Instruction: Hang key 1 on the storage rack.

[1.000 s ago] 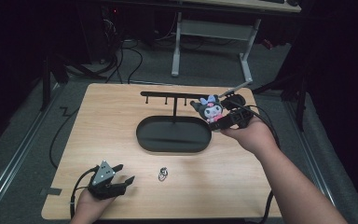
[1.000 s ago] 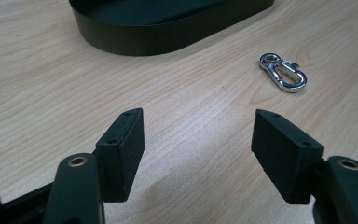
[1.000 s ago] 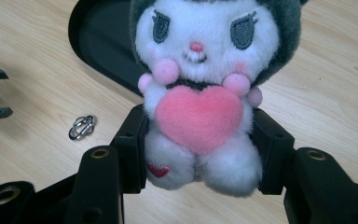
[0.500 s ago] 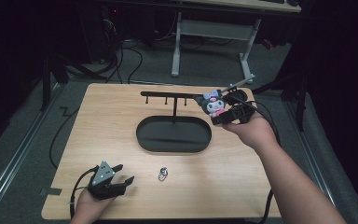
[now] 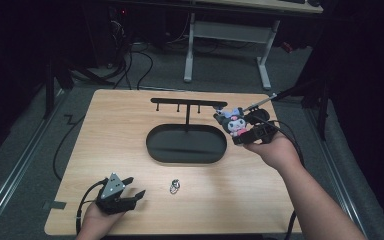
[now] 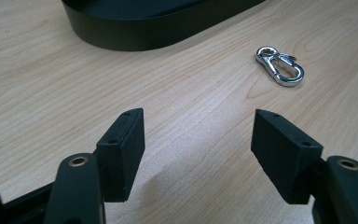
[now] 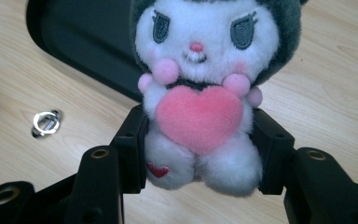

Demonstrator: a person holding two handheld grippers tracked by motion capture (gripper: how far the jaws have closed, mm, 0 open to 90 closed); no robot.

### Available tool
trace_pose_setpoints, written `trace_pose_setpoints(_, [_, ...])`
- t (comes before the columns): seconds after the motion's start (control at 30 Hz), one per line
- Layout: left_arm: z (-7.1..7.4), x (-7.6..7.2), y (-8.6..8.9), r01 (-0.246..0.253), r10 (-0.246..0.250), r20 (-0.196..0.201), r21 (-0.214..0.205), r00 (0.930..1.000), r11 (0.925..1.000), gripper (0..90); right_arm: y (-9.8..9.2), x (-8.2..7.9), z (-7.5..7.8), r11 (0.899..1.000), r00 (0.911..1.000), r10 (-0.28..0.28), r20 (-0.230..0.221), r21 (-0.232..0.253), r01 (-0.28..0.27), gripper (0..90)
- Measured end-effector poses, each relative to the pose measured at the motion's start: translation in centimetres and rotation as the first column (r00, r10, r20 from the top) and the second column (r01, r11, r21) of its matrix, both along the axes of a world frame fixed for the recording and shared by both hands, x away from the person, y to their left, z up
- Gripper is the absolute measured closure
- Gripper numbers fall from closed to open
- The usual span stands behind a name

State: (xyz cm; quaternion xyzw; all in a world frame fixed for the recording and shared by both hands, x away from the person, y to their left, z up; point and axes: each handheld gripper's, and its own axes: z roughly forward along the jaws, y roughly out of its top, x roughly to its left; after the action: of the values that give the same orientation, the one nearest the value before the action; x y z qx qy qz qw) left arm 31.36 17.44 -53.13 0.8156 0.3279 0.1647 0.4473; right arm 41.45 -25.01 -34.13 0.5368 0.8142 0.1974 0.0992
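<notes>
My right gripper [image 5: 241, 134] is shut on a small plush toy [image 5: 234, 122], white-faced with a dark hood and a pink heart [image 7: 198, 114]; both jaws press its lower body. It hangs just right of the black oval tray [image 5: 186, 145], near the right end of the black hook stand [image 5: 187, 103]. My left gripper [image 5: 134, 189] rests open on the table's front left. Between its jaws lies bare wood. A silver clasp [image 6: 279, 65] lies ahead of it to the right, and the same clasp [image 5: 174, 187] sits in front of the tray.
The wooden table [image 5: 115, 135] carries the tray with the hook stand rising from its middle. A cable [image 5: 285, 132] trails from the right gripper. Beyond the table stand a white desk frame [image 5: 227, 35] and cables on the floor.
The right gripper has sunk a little with the plush toy and turned it, ending closer to the tray's right rim. The left gripper has stayed put.
</notes>
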Motion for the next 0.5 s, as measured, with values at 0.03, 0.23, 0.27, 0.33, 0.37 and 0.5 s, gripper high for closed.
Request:
trace_pose_setpoints(0.03, [0.0, 0.0, 0.0, -0.001, 0.001, 0.002, 0.000, 1.0000, 1.0000, 35.5, 0.0, 0.0, -0.3, 1.000, 1.0000, 0.003, -0.005, -0.002, -0.003, 48.6])
trace_pose_setpoints(0.23, [0.0, -0.1, -0.1, 0.003, -0.003, 0.008, -0.005, 1.0000, 1.0000, 35.6, 0.4, 0.2, -1.8, 1.000, 0.9996, 0.016, -0.022, -0.018, -0.016, 48.6])
trace_pose_setpoints(0.27, [0.0, -0.1, -0.1, 0.005, -0.005, 0.009, -0.004, 0.9999, 1.0000, 35.6, 0.5, 0.2, -2.0, 1.000, 0.9995, 0.015, -0.028, -0.017, -0.016, 48.5])
trace_pose_setpoints(0.33, [0.0, -0.1, -0.1, 0.009, -0.009, 0.009, -0.002, 0.9999, 1.0000, 35.6, 0.7, 0.4, -2.4, 1.000, 0.9994, 0.018, -0.030, -0.025, -0.018, 48.5])
trace_pose_setpoints(0.37, [0.1, -0.2, -0.2, 0.008, -0.008, 0.011, -0.003, 0.9999, 1.0000, 35.6, 0.8, 0.4, -2.7, 1.000, 0.9993, 0.016, -0.034, -0.021, -0.017, 48.5])
trace_pose_setpoints(0.5, [0.1, -0.2, -0.1, 0.009, -0.009, 0.015, -0.003, 0.9998, 1.0000, 35.6, 1.1, 0.7, -3.4, 1.000, 0.9991, 0.020, -0.037, -0.015, -0.020, 48.2])
